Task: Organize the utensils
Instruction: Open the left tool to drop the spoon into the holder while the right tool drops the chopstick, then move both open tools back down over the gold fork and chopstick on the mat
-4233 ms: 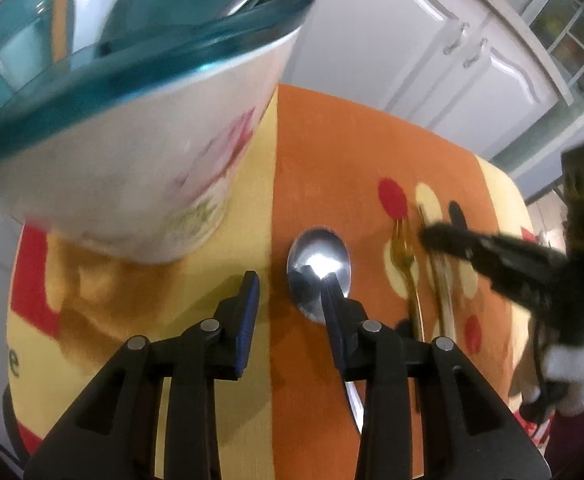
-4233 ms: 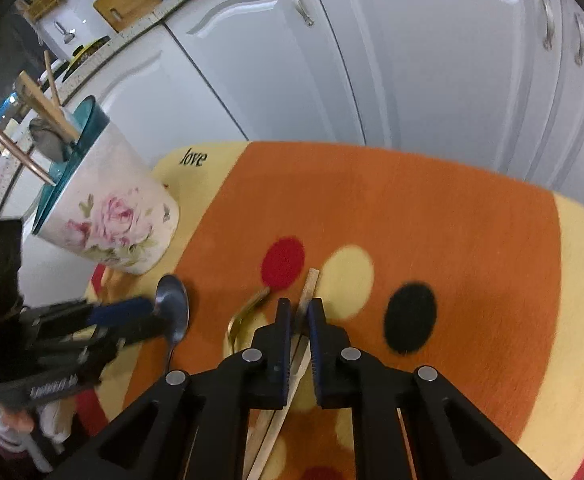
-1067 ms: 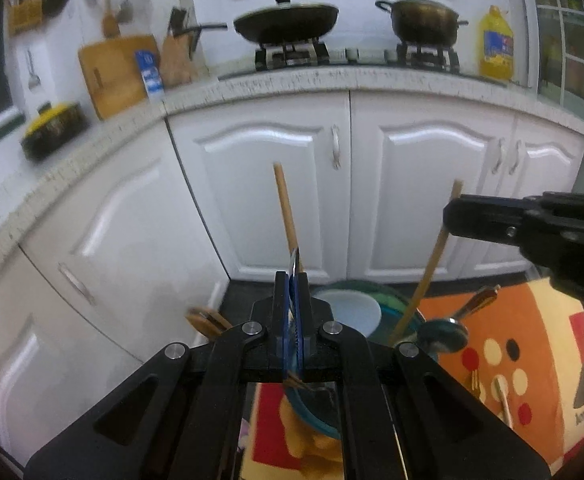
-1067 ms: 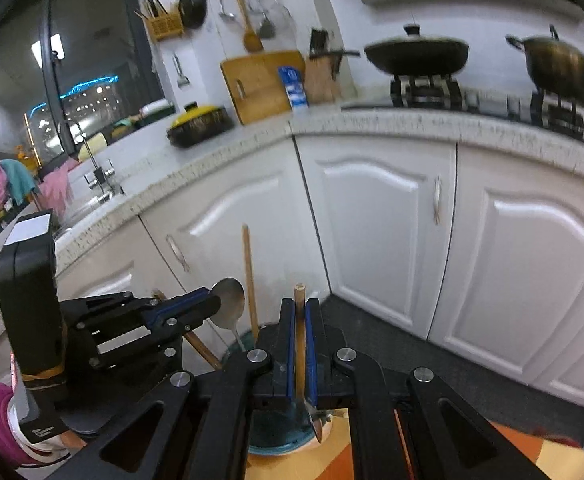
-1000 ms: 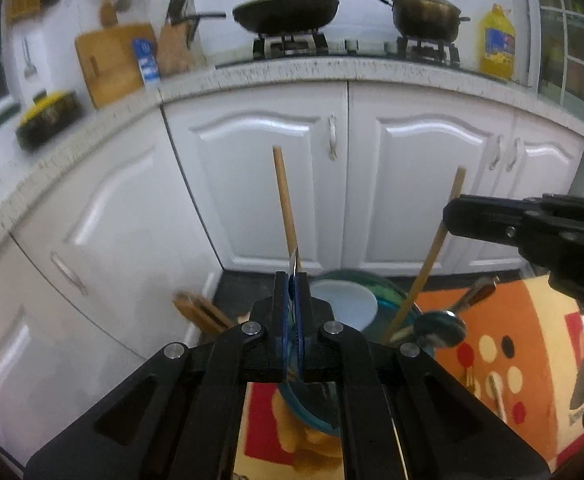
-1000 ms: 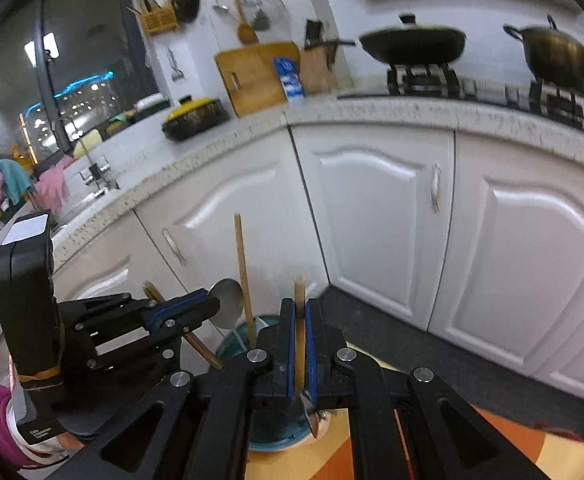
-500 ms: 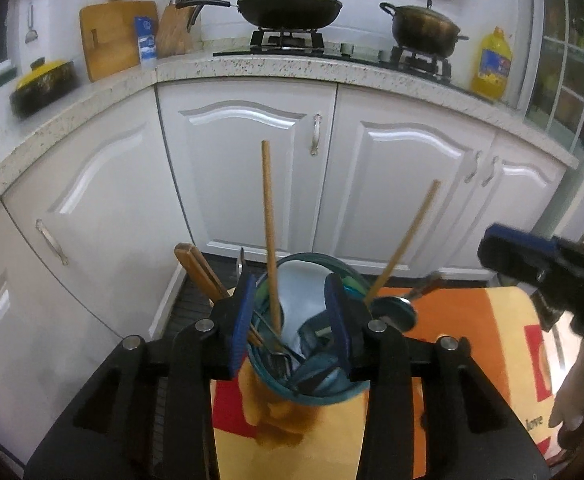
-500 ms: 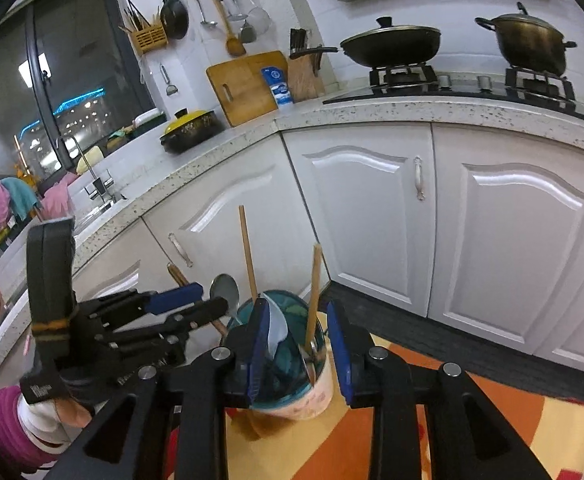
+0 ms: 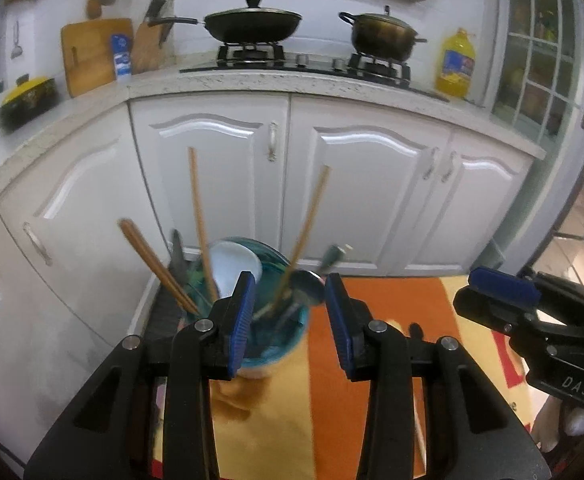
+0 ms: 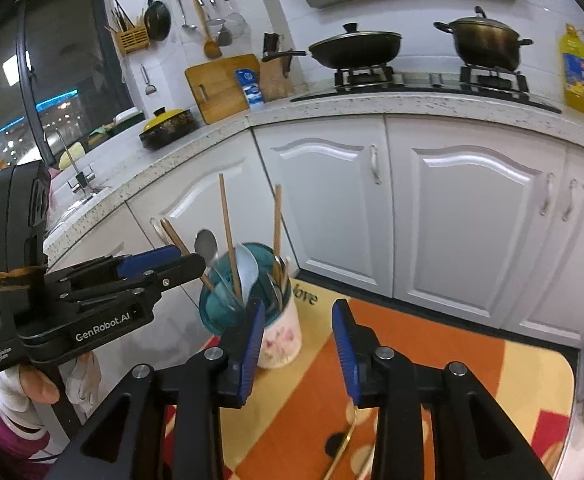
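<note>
Teal-rimmed holder [image 10: 280,336] (rose print); orange-yellow dotted mat [image 10: 432,344]; white cabinets [image 10: 464,216]

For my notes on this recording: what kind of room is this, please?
A home kitchen, most likely: a gas stove with a wok and pot, white cabinets, and a cutting board on the counter.

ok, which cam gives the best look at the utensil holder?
Right wrist: the utensil holder shows teal rim, floral side and base, only its lower left edge behind a finger. Left wrist looks down on it, blurred, fingers hiding much of the rim.
</note>
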The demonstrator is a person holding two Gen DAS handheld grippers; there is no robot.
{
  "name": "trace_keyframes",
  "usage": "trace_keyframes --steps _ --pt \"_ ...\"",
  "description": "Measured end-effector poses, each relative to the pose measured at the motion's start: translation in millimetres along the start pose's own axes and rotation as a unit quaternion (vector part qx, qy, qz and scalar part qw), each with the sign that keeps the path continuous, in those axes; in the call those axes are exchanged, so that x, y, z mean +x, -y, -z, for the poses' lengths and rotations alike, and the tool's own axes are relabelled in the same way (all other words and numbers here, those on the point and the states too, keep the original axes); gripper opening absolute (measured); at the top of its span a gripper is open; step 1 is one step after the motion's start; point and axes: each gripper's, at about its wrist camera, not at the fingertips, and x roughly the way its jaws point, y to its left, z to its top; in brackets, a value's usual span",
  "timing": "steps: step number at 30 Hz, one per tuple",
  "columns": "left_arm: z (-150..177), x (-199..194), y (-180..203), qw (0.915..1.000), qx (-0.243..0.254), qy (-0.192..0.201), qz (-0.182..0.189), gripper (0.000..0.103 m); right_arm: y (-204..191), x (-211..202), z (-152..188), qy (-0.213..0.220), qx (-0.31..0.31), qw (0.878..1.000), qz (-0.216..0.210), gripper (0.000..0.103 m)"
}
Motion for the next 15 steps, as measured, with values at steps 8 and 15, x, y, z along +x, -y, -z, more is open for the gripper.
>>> trace_keyframes --steps 8,15 --pt "15.7 2.9 25.1 0.9996 0.011 -0.017 0.018 0.035 16.3 -19.8 30.8 -0.015 0.008 0.999 0.032 0.043" --pt "31.4 14.7 27.9 0.9983 -0.005 -0.045 0.037 0.035 44.8 -9.3 67.4 -0.053 0.039 0.996 0.059 0.043"
